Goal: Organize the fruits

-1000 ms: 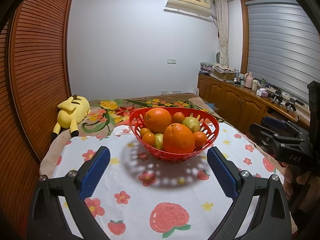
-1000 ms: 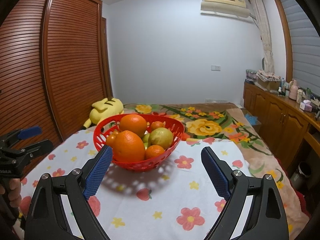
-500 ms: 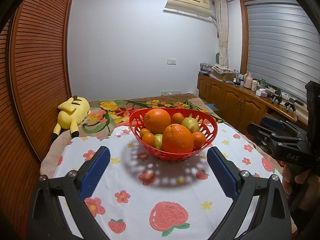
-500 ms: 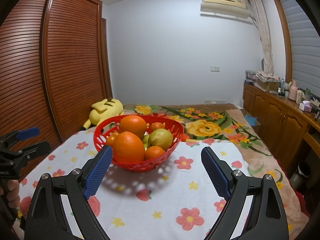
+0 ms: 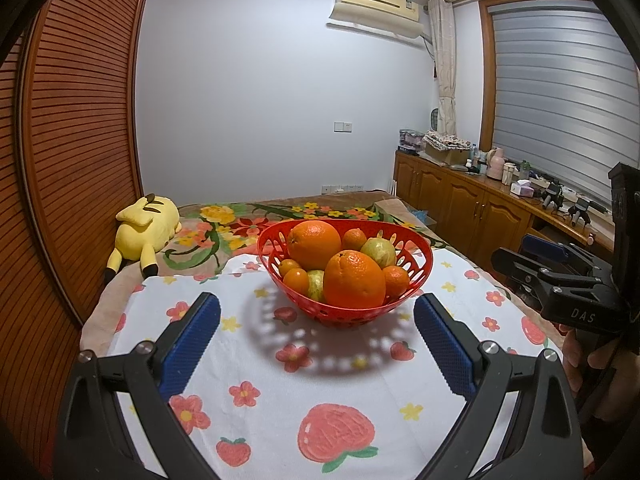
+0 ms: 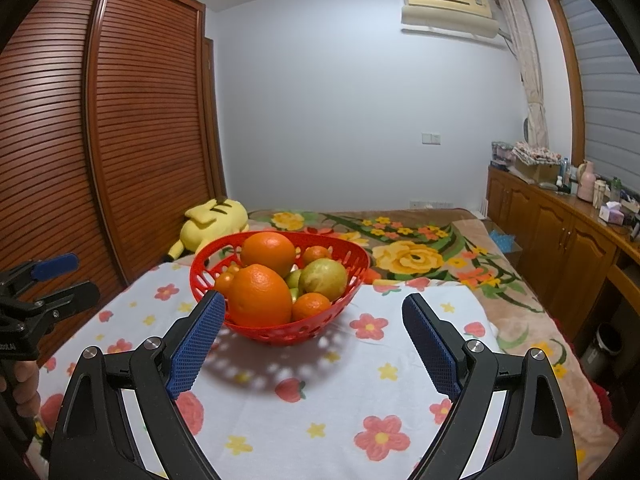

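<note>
The red basket (image 5: 420, 252) sits on the flowered cloth (image 5: 320, 392), heaped with two big oranges (image 5: 354, 280), small tangerines (image 5: 396, 280) and greenish fruit (image 5: 378, 251). Nothing has shifted since the earlier frames: basket and fruit lie as before. The left tongs (image 5: 316, 344) and right tongs (image 6: 316, 344) stay spread wide and empty, short of the basket. A yellow plush (image 5: 146, 226) lies behind.

Basket (image 5: 420, 270) glossy red plastic, perforated; oranges (image 5: 354, 280) dimpled, shiny; cloth (image 5: 280, 400) matt printed fabric; wardrobe (image 6: 140, 120) slatted varnished wood.
</note>
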`<state>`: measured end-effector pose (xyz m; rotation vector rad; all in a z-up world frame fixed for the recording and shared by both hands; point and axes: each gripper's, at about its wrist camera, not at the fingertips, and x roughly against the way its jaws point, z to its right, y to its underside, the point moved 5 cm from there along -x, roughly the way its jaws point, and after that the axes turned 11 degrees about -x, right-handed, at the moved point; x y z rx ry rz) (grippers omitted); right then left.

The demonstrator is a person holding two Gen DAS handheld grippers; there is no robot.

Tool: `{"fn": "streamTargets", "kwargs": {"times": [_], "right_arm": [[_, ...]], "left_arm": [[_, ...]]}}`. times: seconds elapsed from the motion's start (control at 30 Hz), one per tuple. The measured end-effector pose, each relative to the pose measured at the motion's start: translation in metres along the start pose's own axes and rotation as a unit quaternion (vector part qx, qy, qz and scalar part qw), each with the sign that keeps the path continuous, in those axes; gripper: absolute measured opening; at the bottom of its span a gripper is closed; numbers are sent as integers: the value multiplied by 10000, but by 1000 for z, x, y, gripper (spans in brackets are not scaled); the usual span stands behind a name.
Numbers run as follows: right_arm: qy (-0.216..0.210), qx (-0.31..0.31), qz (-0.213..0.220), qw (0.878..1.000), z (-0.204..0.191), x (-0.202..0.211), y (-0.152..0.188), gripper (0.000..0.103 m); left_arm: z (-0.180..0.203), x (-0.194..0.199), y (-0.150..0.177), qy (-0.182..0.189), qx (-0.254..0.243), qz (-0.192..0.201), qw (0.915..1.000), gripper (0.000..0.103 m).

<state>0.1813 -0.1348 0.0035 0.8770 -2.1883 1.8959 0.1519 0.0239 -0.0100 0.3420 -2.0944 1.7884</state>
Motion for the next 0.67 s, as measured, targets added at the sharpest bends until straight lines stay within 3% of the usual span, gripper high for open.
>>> {"fn": "streamTargets", "kwargs": {"times": [0.67], "right_arm": [[-7,0,10,10000,-2,0,-1,92]], "left_arm": [[3,6,-2,-3,4,60,10000,99]]}}
